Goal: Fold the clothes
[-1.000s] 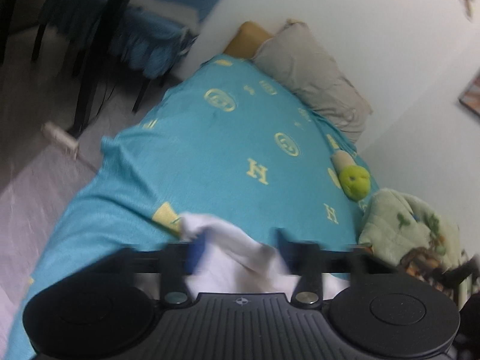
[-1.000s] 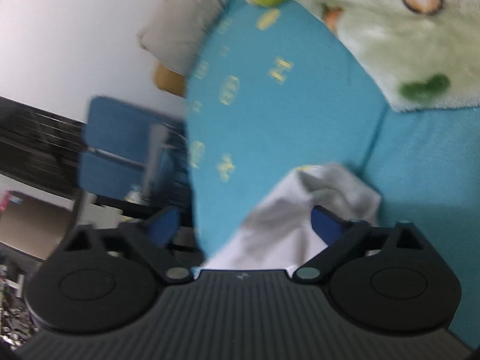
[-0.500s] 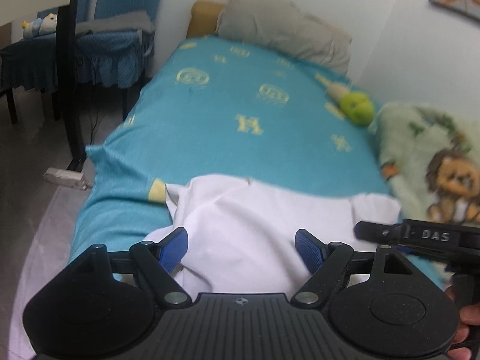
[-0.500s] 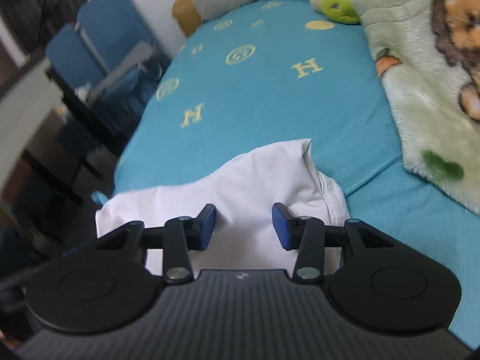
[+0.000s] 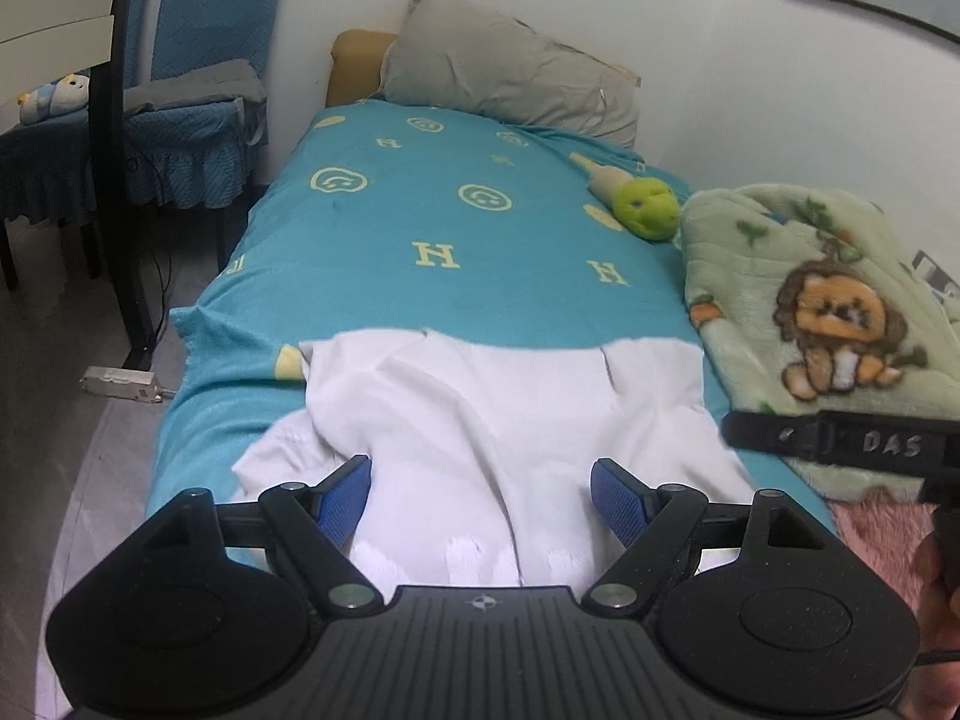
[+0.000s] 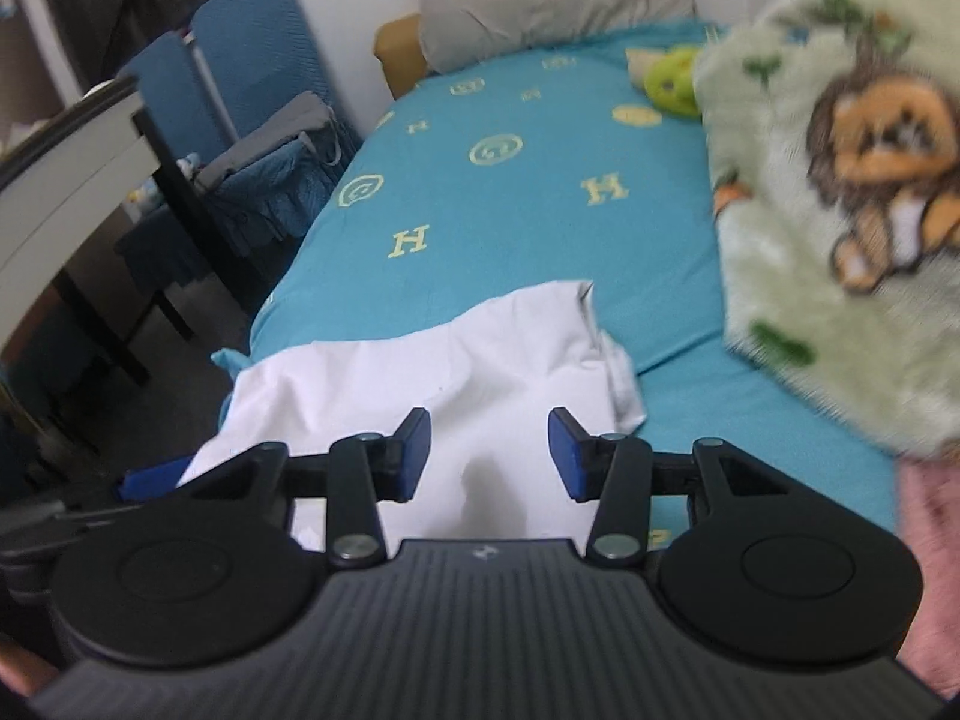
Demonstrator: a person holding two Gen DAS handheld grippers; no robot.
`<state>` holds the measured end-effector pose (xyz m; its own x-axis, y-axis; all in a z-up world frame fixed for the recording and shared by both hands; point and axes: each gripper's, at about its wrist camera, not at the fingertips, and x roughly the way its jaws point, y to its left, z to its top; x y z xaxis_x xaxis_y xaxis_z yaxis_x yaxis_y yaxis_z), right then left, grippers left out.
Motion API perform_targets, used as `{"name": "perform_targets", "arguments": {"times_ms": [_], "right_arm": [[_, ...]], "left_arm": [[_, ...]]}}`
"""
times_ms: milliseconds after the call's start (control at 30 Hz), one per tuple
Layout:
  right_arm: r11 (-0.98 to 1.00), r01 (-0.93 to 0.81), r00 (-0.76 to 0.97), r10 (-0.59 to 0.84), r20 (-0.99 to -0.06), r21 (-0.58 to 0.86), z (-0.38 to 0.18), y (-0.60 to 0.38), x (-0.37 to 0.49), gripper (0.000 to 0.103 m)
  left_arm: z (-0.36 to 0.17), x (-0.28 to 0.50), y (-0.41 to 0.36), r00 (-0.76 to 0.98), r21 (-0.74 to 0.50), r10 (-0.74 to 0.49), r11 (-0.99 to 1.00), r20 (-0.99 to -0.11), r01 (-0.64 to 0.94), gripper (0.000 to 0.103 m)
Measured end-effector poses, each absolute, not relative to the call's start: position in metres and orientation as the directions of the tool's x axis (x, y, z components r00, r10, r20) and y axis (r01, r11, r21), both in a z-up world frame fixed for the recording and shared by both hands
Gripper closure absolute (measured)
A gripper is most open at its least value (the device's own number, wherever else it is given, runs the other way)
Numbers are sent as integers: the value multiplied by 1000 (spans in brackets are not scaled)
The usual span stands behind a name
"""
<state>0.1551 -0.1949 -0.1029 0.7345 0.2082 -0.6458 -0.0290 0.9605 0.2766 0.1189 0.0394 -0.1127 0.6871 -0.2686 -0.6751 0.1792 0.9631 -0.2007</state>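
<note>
Lying rumpled on the bed's (image 5: 420,222) near end: white garment (image 5: 480,408). We hold left tool (image 5: 480,495) and right tool (image 6: 489,450) spread above it; wrinkles risk a crooked fold.

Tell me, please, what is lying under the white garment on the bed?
The white garment lies on the turquoise bedsheet, which shows around its far and side edges. Whether anything else sits beneath the cloth cannot be seen, since the fabric covers that part.

The bed (image 5: 372,228) carries a white garment (image 5: 480,414), blanket (image 5: 798,300), pillow (image 5: 504,84).
</note>
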Motion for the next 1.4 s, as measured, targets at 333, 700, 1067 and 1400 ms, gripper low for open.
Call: {"name": "perform_targets", "arguments": {"times_ms": [333,700,1067,1400], "right_arm": [[964,15,596,205,-776,266,-154,-191,169,57],[957,33,599,213,-772,289,-156,-196,167,57],[953,41,597,217,-772,299,-156,-198,168,57],[937,78,598,230,-768,341,-156,-204,168,58]], "left_arm": [[-133,125,45,604,-220,-243,969,-759,113,14],[-110,93,82,525,-585,-476,809,-706,-52,12],[-95,94,85,545,-576,-427,807,-721,-130,11],[-52,56,55,661,-571,-508,808,-552,143,10]]}}
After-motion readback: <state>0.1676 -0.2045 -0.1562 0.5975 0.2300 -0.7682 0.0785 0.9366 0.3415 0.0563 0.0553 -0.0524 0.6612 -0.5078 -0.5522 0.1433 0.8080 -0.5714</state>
